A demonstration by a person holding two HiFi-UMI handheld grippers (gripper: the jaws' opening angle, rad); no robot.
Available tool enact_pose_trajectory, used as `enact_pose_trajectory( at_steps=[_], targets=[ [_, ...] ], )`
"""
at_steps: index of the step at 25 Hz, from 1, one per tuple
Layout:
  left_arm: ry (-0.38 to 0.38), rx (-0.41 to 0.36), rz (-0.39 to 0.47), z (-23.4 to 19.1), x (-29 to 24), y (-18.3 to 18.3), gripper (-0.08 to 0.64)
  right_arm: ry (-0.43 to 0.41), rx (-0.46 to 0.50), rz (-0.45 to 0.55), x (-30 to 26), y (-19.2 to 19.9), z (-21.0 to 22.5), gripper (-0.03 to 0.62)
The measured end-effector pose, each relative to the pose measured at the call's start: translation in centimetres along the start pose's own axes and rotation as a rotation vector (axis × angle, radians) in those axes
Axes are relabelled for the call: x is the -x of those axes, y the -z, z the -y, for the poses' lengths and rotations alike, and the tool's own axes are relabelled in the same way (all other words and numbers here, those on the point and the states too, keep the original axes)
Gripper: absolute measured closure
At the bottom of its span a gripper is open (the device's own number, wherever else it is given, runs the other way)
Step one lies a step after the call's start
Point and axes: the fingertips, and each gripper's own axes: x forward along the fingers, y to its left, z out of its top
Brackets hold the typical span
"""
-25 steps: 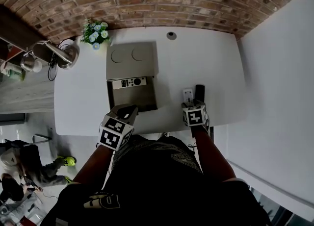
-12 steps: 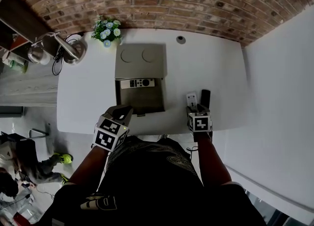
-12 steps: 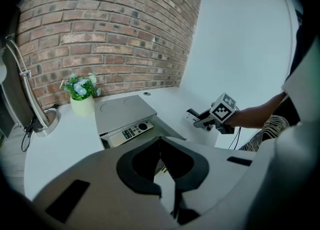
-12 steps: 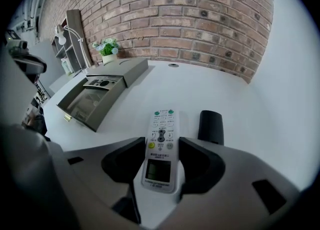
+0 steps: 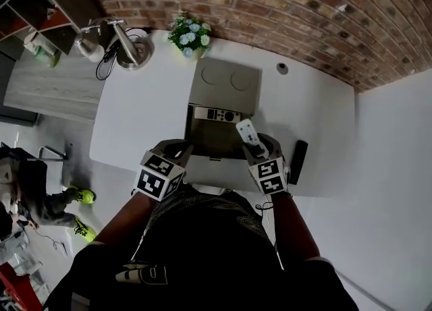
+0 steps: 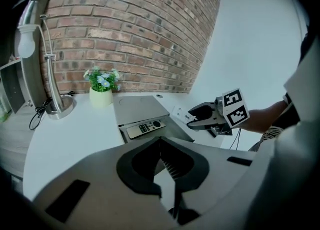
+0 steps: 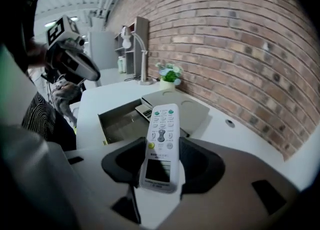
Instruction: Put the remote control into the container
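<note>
Found the right gripper (image 7: 161,174) clamped on the white remote (image 7: 162,124), jaws closed on both long sides of its screen end, button end sticking out ahead toward the container (image 5: 206,139). Judged that remote to hang tilted in the air over the container's near right corner; could not tell whether touching the rim. Found the left gripper (image 6: 167,171) with jaws shut together, nothing between them. Judged it, by the head view, to sit over the near edge of the table (image 5: 135,121), just left of the container's near left corner, apart from the right gripper. Saw the container as an open grey box near the middle of the table, near wall close to the near edge, a flat grey lid (image 5: 225,87) lying behind it toward the far edge, two round recesses in the top of it. Saw a grey remote (image 5: 214,115) lying crosswise inside the container, along its far wall. Saw a black remote (image 5: 298,161) flat on the table by the near edge, just right of the right gripper, outside the container. Noted flowers (image 5: 189,33) at the far edge just beyond the lid, a lamp (image 5: 131,50) at the far left corner, a round cable hole (image 5: 282,68) toward the far right corner. Noted a brick wall (image 5: 270,6) behind the far edge and a person (image 5: 27,195) with green shoes down on the floor off the left edge
</note>
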Motion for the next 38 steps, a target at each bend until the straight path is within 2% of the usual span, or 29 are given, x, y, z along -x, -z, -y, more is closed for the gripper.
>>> enact_pose_trajectory(
  at_steps=[6,9,12,17,21,28,31,34,38],
  targets=[
    [-0.071,0.049,0.037,-2.4,2.4,1.1,0.552,-0.187,0.391,-0.106,-5.7,-2.4,-5.5,0.371],
    [-0.111,0.086,0.049,-3.2,3.9,2.2,0.552,-0.246,0.532,-0.151,-7.6,-2.3,-7.0,0.371],
    [-0.152,0.125,0.061,-4.1,5.2,3.3,0.552,-0.281,0.629,-0.178,-9.0,-2.3,-7.6,0.371],
    [-0.202,0.174,0.075,-5.2,7.0,4.7,0.552,-0.332,0.733,-0.199,-10.2,-1.9,-8.4,0.371],
    [-0.222,0.196,0.084,-5.2,7.6,5.5,0.552,-0.318,0.815,-0.215,-11.1,-1.1,-8.2,0.370],
    [-0.223,0.190,0.086,-5.1,7.8,5.5,0.552,-0.274,0.828,-0.194,-11.4,-1.5,-8.2,0.370],
    [-0.214,0.175,0.087,-5.0,7.5,5.0,0.552,-0.258,0.799,-0.170,-10.7,-2.0,-8.3,0.370],
    [-0.197,0.150,0.089,-4.7,7.1,4.5,0.552,-0.231,0.695,-0.130,-9.5,-3.0,-8.2,0.370],
    [-0.155,0.111,0.082,-3.9,6.2,3.6,0.552,-0.178,0.470,-0.043,-7.0,-4.8,-7.5,0.370]
  ],
)
